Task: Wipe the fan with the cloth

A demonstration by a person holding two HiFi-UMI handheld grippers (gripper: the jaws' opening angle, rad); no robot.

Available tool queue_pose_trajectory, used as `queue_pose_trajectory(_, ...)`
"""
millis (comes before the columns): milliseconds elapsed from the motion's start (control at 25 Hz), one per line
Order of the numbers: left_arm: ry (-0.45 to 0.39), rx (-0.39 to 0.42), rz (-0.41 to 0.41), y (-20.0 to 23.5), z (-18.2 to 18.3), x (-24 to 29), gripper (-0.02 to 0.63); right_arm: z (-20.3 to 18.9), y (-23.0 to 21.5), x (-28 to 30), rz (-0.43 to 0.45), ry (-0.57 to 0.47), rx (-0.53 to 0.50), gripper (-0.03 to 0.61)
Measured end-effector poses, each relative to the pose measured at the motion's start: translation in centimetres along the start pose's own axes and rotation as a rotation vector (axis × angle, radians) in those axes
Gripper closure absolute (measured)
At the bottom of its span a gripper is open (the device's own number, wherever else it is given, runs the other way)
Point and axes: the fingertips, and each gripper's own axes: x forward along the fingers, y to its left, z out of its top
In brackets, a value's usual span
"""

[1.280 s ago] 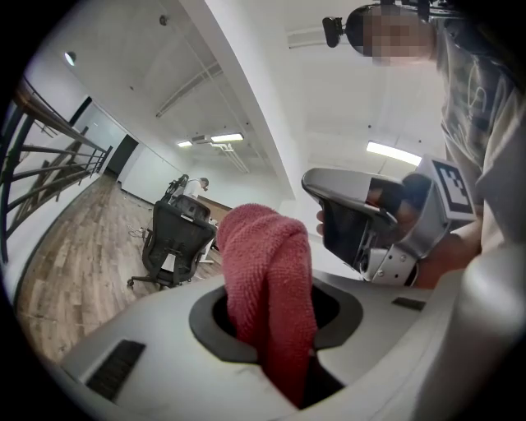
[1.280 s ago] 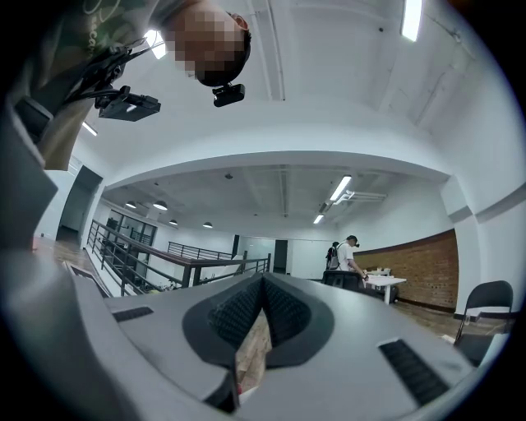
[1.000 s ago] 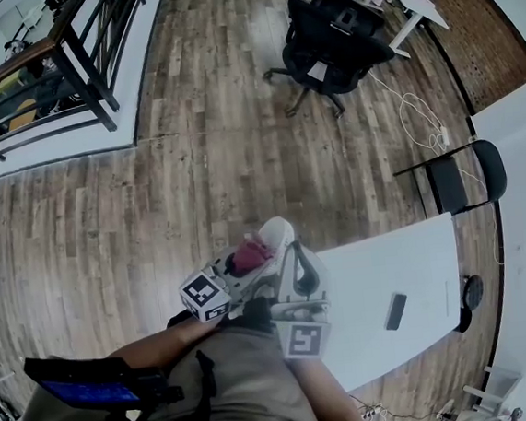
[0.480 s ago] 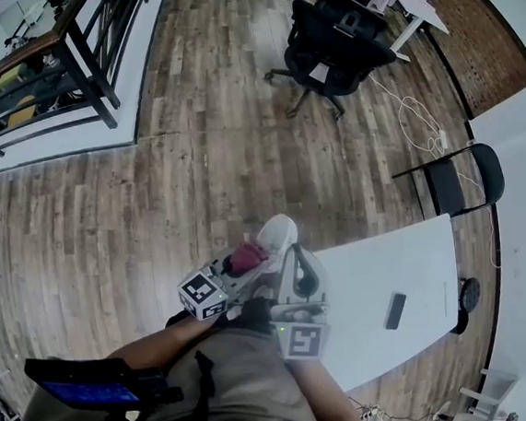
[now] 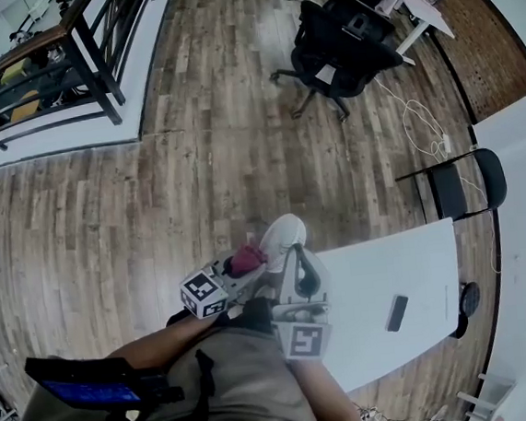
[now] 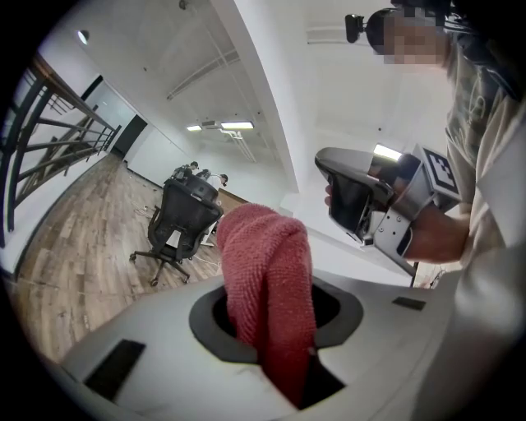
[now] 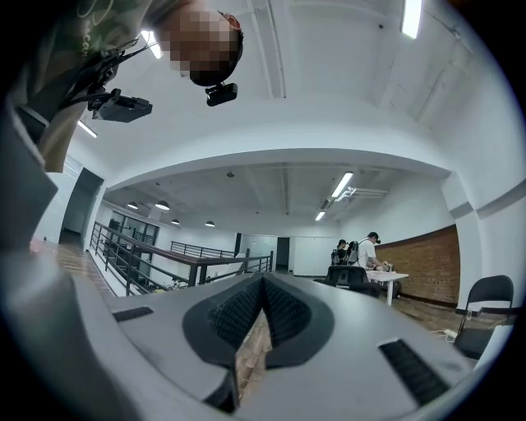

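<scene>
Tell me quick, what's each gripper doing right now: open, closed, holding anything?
Left gripper: closed on a red terry cloth, which stands up out of its jaws.
Right gripper: closed, nothing between its jaws.

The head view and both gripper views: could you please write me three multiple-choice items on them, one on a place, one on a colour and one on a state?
1. Where does the small flat dark object lie?
A. on the wooden floor
B. on the white rectangular table
C. on the black office chair

2. What colour is the looped towelling cloth in the left gripper?
A. blue
B. yellow
C. red

3. How do the jaws of the right gripper stand?
A. wide apart
B. together, with nothing between them
C. closed on the cloth

Key:
1 B, the head view shows it on the tabletop.
2 C, it shows red in the left gripper view.
3 B, the right gripper view shows the jaws meeting with nothing held.
</scene>
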Motion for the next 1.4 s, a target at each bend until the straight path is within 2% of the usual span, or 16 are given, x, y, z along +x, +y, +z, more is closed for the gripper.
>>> queue_pose_trajectory(200, 0.004, -0.036, 0.038, 1.4, -0.4, -0.5, 0.508, -0.2, 0.1, 0.2, 0.005, 0.004, 0.002, 0.578)
queue_pose_trajectory(360, -0.059, -0.042, 0.074, 2.4, 2.4, -0.6, 0.508, -0.2, 0.2, 0.3, 0.006, 0.002, 0.007, 0.578)
queue_pose_trajectory(480, -0.103, -0.011, 0.036, 2.1, 5.6, 1.4, 0.508, -0.2, -0.1, 0.6, 0.006, -0.002, 0.007, 0.578)
queue_pose_trajectory(640, -0.111, 0.016, -0.004, 1.6, 7.5, 3.9, 0.508, 0.3, -0.5, 1.0, -0.001, -0.008, 0.004, 0.578)
queue_pose_trajectory(840, -0.121, 0.007, -0.032, 0.9, 8.1, 5.8, 0.509, 0.5, -1.3, 1.1, -0.025, -0.007, 0.002, 0.578)
queue_pose_trajectory(1080, -0.085, 0.009, -0.066, 0.2, 6.8, 6.4, 0.508, 0.0, -2.2, 1.2, -0.037, 0.012, 0.004, 0.578)
queue_pose_trajectory(1200, -0.074, 0.053, -0.053, 0.3, 6.7, 6.5, 0.509, -0.5, -2.6, 1.5, -0.04, 0.016, 0.015, 0.578)
queue_pose_trajectory(1400, -0.086, 0.225, 0.039, -0.1, 9.1, 5.9, 0.511, -1.4, -3.2, 1.9, -0.044, 0.035, 0.044, 0.578)
